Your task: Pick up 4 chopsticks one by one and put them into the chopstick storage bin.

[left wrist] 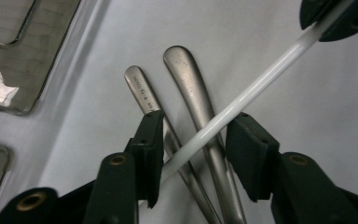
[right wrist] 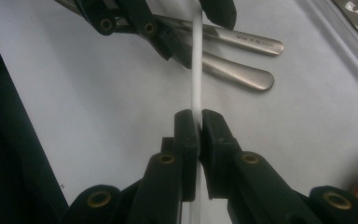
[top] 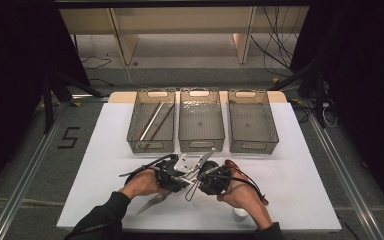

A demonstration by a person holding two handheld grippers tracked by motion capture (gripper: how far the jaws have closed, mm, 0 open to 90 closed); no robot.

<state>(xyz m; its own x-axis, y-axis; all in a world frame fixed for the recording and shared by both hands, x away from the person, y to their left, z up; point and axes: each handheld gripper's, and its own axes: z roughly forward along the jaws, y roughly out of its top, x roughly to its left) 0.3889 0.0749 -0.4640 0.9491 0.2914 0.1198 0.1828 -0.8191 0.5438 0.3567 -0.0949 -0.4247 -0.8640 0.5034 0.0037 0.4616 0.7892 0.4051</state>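
High view: three clear bins (top: 201, 145) in a row at far side of white counter (top: 305, 190); left bin (top: 151, 121) holding two long sticks (top: 155, 120), middle bin (top: 201, 120) and right bin (top: 252, 121) bare. Near centre, right gripper (right wrist: 199, 122) clenched on thin white rod (right wrist: 196, 70). Left gripper (left wrist: 193, 140) released, jaws set either side of rod and two metal handles (left wrist: 191, 88) lying on counter. Beyond counter: grey floor, cables, pale wooden shelf, dark curtains.
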